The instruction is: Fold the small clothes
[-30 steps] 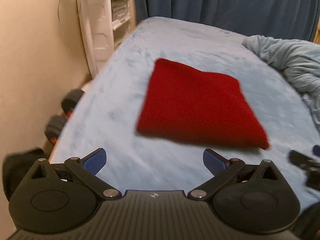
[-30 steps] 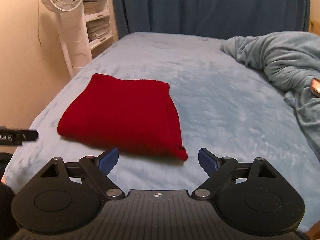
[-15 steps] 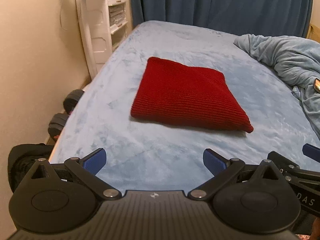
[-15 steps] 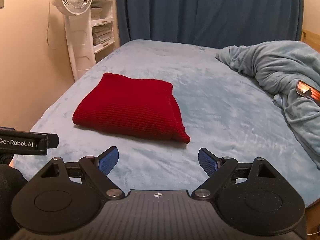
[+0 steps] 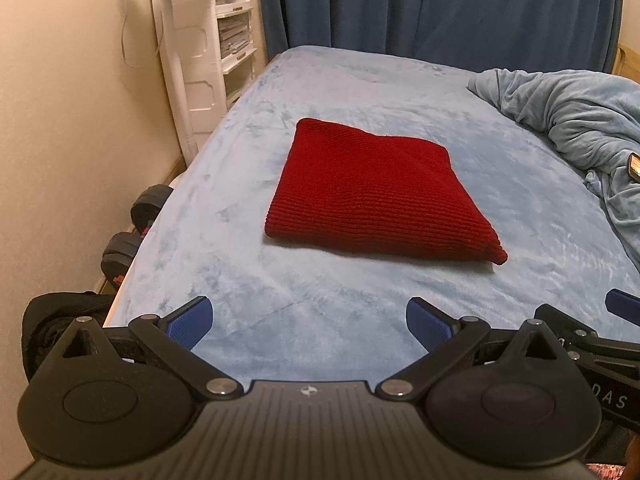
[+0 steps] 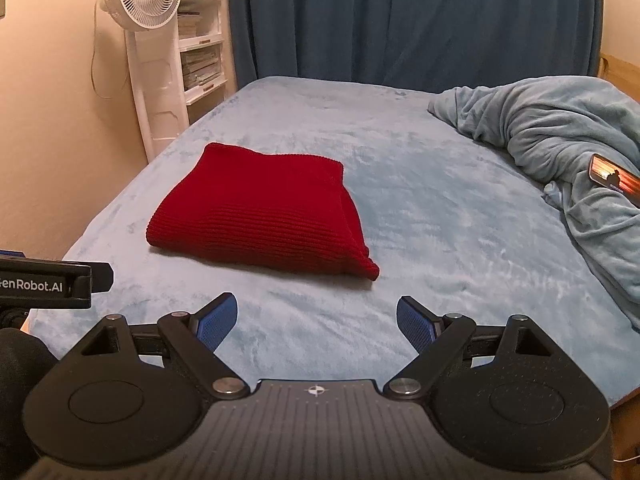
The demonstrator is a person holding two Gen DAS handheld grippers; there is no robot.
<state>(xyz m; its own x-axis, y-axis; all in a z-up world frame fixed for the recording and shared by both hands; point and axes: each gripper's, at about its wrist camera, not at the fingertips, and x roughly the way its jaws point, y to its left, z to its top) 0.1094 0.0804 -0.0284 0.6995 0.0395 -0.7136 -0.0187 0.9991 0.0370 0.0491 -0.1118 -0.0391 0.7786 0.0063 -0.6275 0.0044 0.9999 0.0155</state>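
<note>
A red knitted garment lies folded into a flat square on the light blue bed; it also shows in the right wrist view. My left gripper is open and empty, held back over the bed's near edge, well short of the garment. My right gripper is open and empty too, near the front edge, with the garment ahead to its left. The right gripper's side shows at the right edge of the left wrist view.
A crumpled blue blanket with a phone on it lies at the bed's right. A white fan and shelves stand by the left wall. Dumbbells lie on the floor left of the bed. Blue curtains hang behind.
Both grippers have drawn back and up from the folded garment, which now lies farther away. Both stayed open.
</note>
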